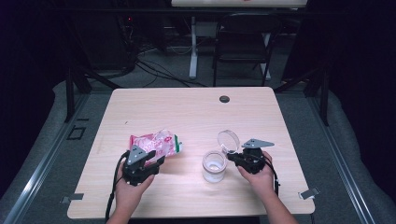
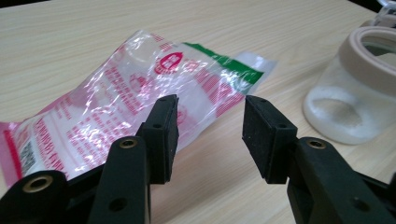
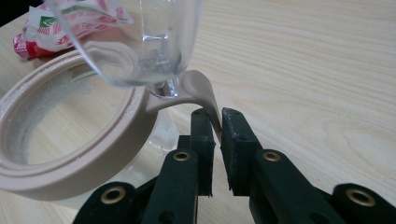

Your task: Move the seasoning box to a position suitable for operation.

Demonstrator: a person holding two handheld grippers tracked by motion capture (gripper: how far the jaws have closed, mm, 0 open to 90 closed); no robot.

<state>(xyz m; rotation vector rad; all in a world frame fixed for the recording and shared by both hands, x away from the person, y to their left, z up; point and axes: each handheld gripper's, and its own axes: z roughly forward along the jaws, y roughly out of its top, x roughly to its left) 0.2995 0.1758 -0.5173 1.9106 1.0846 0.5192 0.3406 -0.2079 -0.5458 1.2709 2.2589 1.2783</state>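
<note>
Left gripper (image 2: pixel 208 135) hovers at the near-left with jaws half open, nothing between them, right at the crinkly plastic packet (image 2: pixel 126 100) lying flat on the table (image 1: pixel 187 107). Packet looks light, soft, slippery — best pinched at a flat sealed edge. Centre-right stands the clear jar (image 1: pixel 214 165) with its beige rim, lid (image 1: pixel 228 141) flipped up. Right gripper (image 3: pixel 217 122) is clamped narrow on the thin beige tab (image 3: pixel 205 93) — flexible, likely to bend, while the jar itself seems rigid.

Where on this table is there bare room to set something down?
The far half of the table, up to the grommet hole, is bare, as is the near edge between the forearms. Crowded: the middle strip with the snack bag, the jar and both grippers.
</note>
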